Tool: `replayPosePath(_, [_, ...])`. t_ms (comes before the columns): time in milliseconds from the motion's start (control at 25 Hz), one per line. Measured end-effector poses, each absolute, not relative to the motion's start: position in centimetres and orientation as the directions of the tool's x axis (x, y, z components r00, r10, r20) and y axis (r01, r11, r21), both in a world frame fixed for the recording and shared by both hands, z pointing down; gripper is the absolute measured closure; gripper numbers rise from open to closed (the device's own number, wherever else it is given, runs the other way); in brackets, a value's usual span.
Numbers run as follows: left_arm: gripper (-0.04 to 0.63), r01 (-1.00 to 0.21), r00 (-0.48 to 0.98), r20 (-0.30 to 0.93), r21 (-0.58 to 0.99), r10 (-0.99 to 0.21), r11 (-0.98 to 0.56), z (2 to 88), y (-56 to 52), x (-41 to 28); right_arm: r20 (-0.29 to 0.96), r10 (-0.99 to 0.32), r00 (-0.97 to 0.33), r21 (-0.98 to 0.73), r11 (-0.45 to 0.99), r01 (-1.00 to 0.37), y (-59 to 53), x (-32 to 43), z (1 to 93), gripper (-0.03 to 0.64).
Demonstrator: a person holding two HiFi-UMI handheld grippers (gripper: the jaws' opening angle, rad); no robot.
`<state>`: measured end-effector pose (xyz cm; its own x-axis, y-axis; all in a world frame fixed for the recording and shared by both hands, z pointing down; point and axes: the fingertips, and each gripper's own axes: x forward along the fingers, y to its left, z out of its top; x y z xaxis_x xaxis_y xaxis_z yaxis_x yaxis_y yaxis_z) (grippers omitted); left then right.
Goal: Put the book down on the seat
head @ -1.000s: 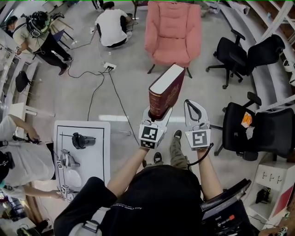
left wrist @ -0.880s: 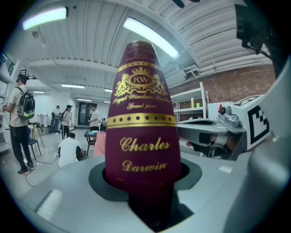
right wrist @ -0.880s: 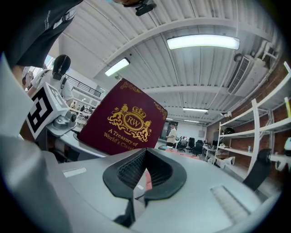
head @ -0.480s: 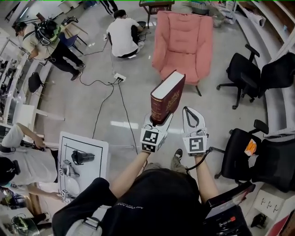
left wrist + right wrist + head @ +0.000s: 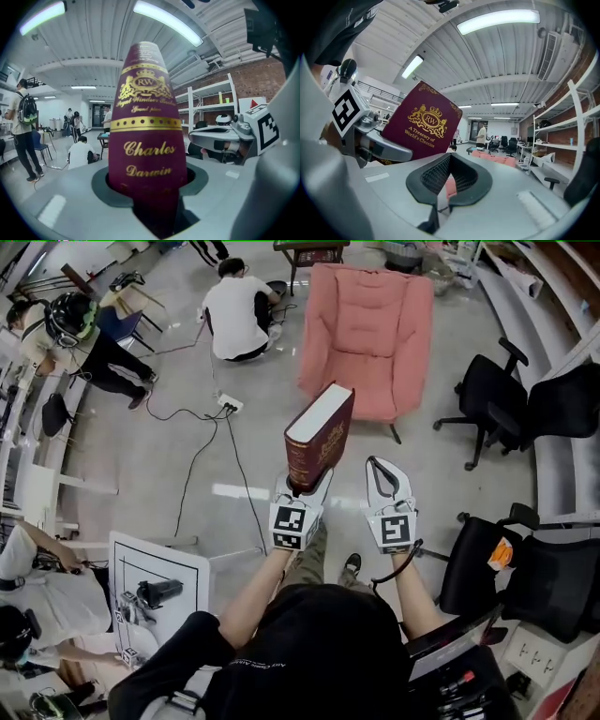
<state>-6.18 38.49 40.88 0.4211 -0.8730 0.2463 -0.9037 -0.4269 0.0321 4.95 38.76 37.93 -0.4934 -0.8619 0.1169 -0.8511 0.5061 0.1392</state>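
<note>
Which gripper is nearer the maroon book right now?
Left. The left gripper is clamped on the lower end of the maroon book; the right gripper is shut and empty, beside the book, not touching it.

You are in an open lab workspace with office furniture.
A padded pink armchair sits at twelve o'clock on the polished grey floor, with black swivel office chairs from two to four. A white worktable carrying gear is at eight, and a white power strip with trailing cables is at eleven. White metal shelving lines a red brick wall beneath long ceiling strip lights.
</note>
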Motion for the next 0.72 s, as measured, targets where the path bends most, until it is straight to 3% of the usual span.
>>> replayPosePath(360, [0.37,-0.872,0.489,0.229,0.109,-0.842,-0.477,42.5,25.2,-11.1,0.12,-0.916,-0.384,0.15,0.399,-0.905,27.4,1.6,37.9,0.603])
replayPosePath(720, [0.37,-0.824,0.567,0.227,0.16,-0.792,-0.544,44.0,20.0,-11.2,0.173,-0.923,-0.343,0.164,0.371,-0.914,21.1,-1.1,39.3,0.603])
